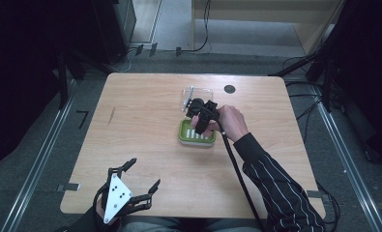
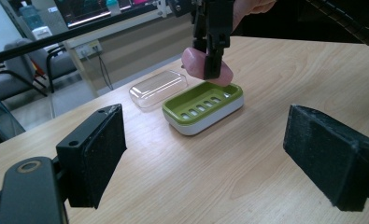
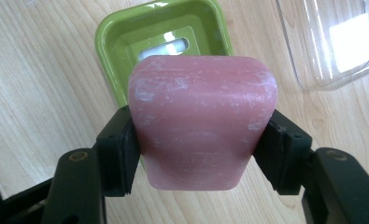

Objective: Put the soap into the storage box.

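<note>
Right fingers clamped on pink soap bar, embossed mark unreadable, above green dish; left fingers wide apart.

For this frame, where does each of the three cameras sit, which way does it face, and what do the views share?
High view: above the person's side, facing forward and down on the table; forearms, right hand, left gripper.
Left gripper view: low on the left gripper, jaws apart, facing the green soap dish and clear lid.
Right gripper view: on the right gripper, looking down past the pink soap bar.
Shared: all show the dish.
</note>
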